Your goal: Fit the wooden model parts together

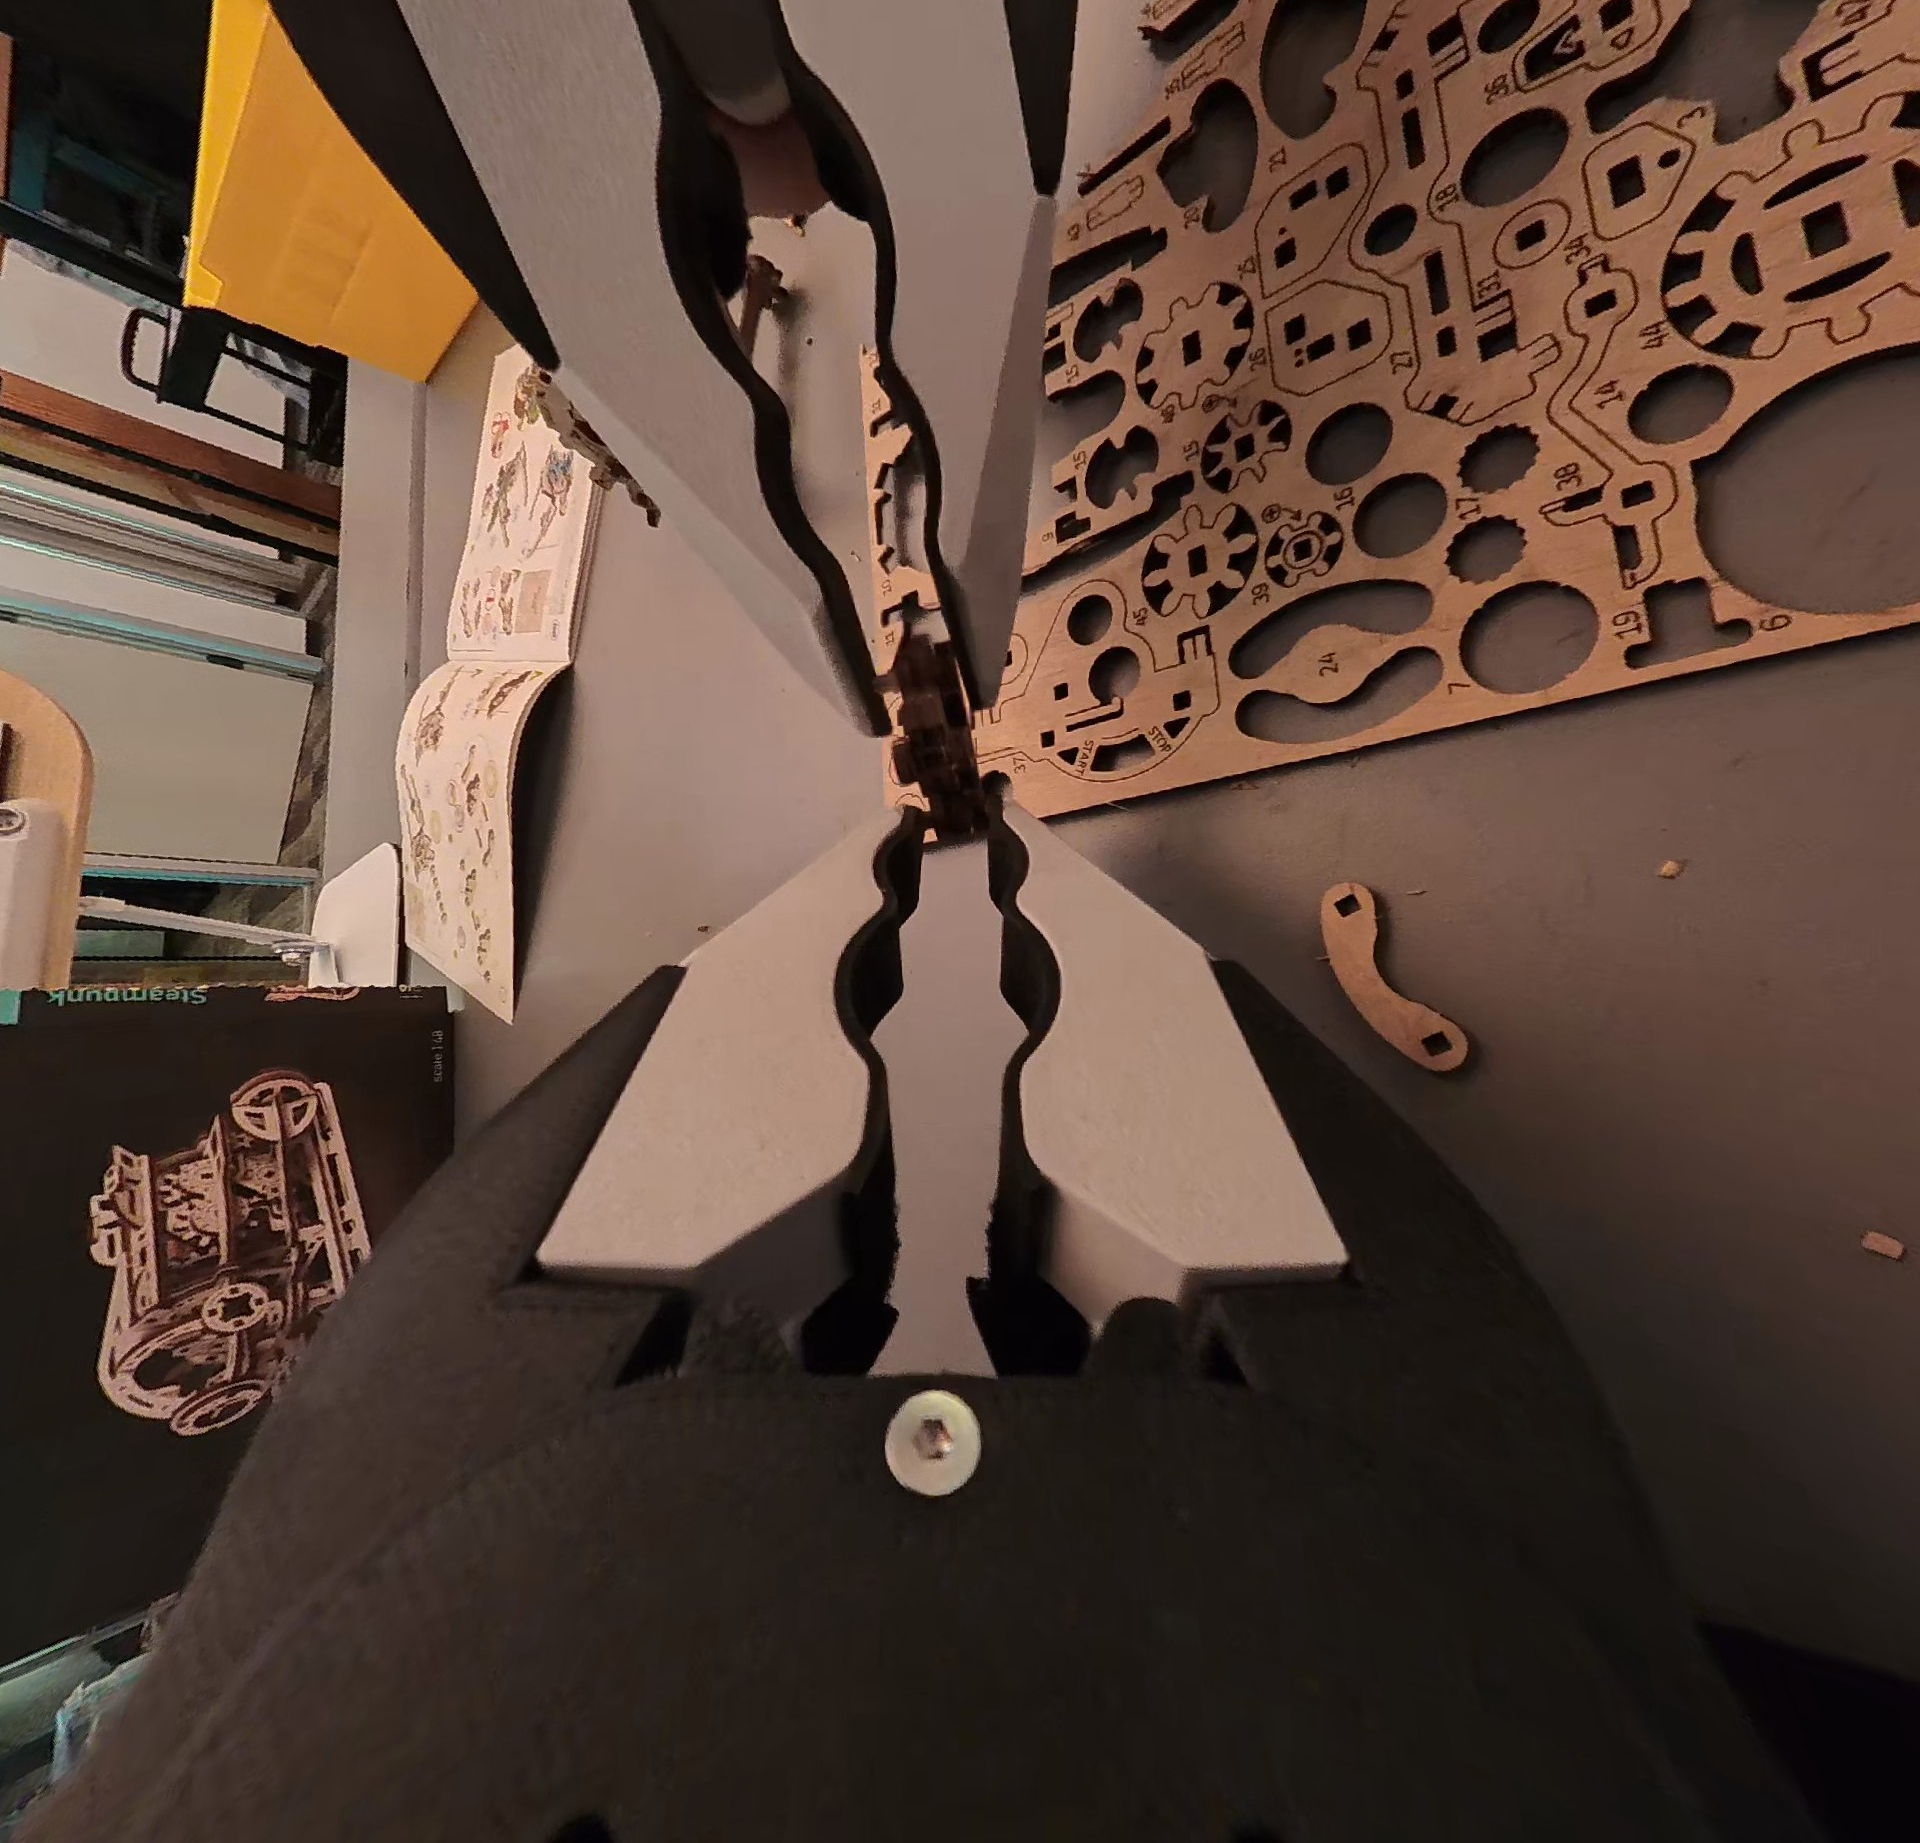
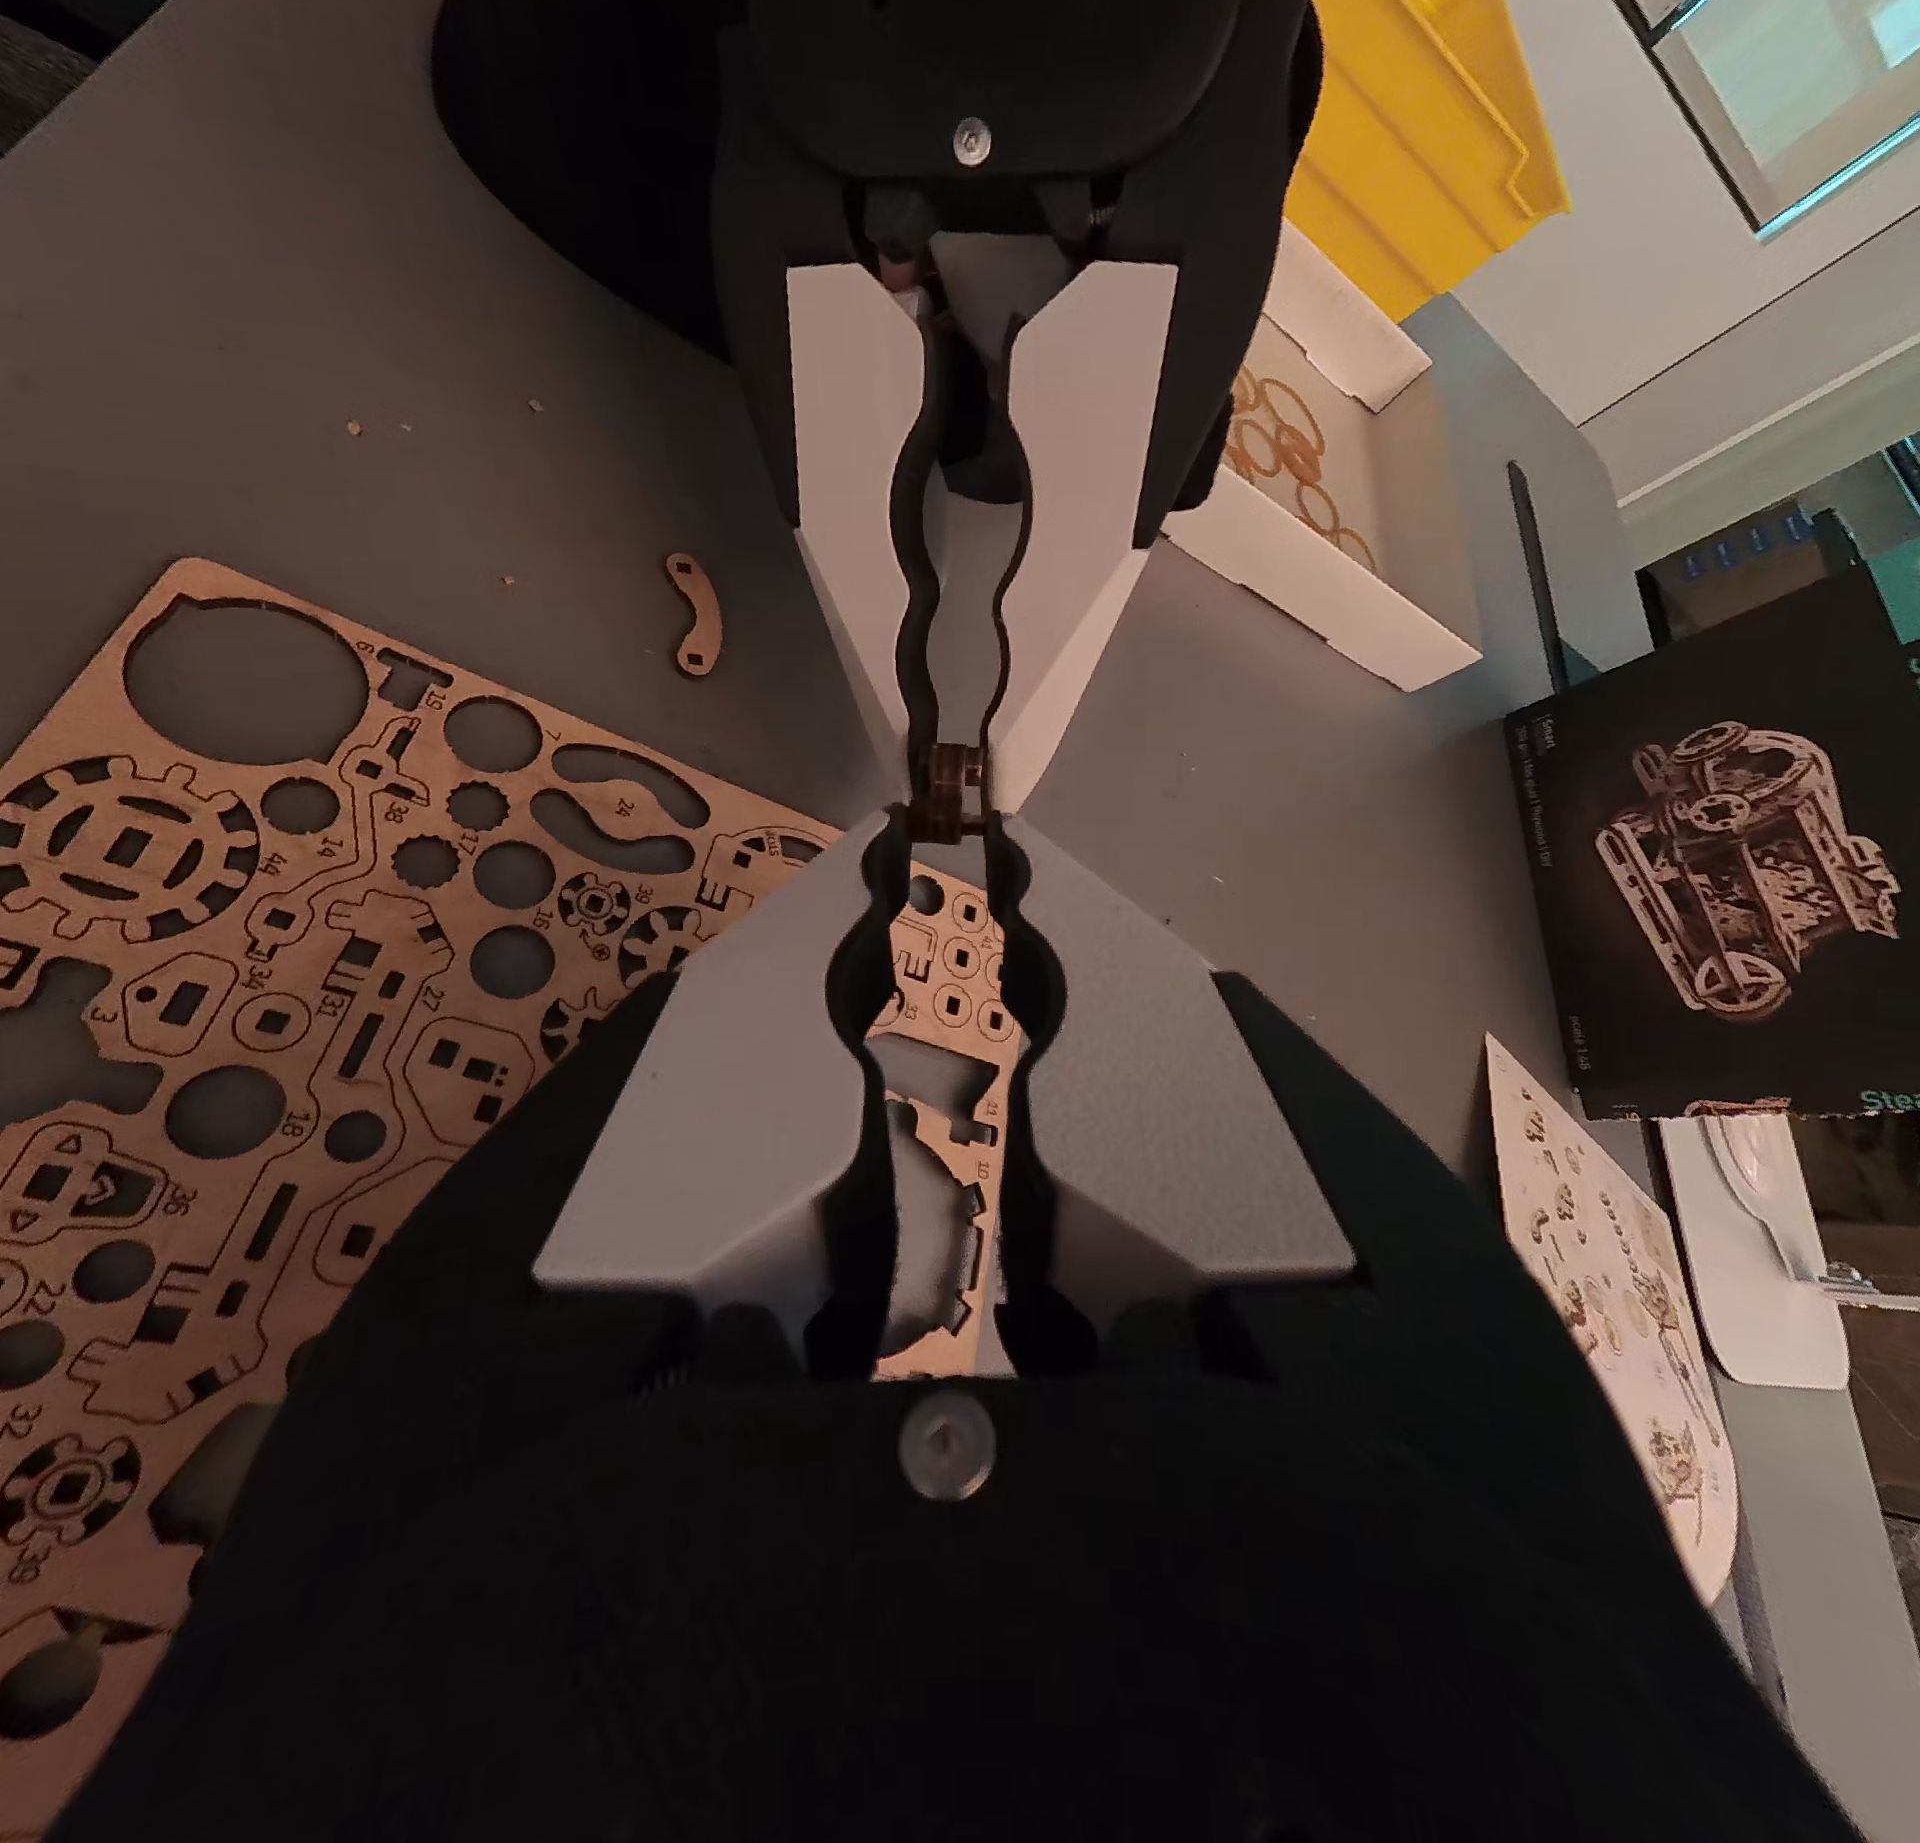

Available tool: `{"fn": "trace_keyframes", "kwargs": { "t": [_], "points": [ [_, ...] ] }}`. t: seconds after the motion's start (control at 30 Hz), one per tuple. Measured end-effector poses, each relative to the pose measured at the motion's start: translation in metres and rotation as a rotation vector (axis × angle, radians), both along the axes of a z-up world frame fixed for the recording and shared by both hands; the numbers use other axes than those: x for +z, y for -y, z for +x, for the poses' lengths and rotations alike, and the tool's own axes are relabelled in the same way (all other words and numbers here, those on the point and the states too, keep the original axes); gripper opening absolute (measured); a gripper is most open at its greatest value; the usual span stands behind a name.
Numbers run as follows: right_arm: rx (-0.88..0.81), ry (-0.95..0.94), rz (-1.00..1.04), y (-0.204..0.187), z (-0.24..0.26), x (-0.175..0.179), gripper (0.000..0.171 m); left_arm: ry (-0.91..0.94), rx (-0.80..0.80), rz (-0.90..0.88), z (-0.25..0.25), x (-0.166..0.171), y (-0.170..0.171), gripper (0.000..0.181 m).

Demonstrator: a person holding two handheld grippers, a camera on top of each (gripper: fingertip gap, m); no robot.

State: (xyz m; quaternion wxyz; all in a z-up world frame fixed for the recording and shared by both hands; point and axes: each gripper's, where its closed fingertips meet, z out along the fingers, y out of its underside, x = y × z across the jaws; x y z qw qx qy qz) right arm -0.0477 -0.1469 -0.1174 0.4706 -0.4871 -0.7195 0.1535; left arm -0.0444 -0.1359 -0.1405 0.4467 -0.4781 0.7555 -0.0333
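Note:
My two grippers meet tip to tip above the grey table (image 1: 1558, 1222). My left gripper (image 1: 943, 825) is shut on a small dark wooden model part (image 1: 935, 791). My right gripper (image 2: 940, 829) is shut on another small wooden part (image 2: 938, 823). The right gripper (image 1: 925, 697) comes in from the top in the left wrist view, and the left gripper (image 2: 948, 767) from the top in the right wrist view, holding a lighter stacked part (image 2: 951, 765). The two parts touch end to end between the tips. How they join is hidden by the fingers.
A plywood sheet (image 1: 1455, 359) with many cut-outs (image 2: 260, 962) lies flat under the grippers. A loose curved wooden link (image 1: 1387, 983) (image 2: 694, 617) lies beside it. An open instruction booklet (image 1: 499, 671), a black model box (image 2: 1745, 900), a yellow bin (image 2: 1423, 100) and a white tray of rings (image 2: 1288, 463) stand around. Left and right tips are no more than a few centimetres apart. The loose curved wooden link (image 2: 694, 617) sits 7 centimeters or so from the ends of my left fingers. It is also in sight in the left wrist view (image 1: 1385, 979).

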Motion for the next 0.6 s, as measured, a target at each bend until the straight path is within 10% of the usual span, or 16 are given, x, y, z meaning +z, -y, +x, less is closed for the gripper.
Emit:
{"fn": "trace_keyframes", "kwargs": {
  "t": [0.6],
  "points": [
    [0.000, -0.013, -0.108, 0.0033, -0.0023, -0.0056, 0.011, -0.010, -0.006, -0.129, -0.0018, -0.0083, 0.0060, 0.011]
  ]
}}
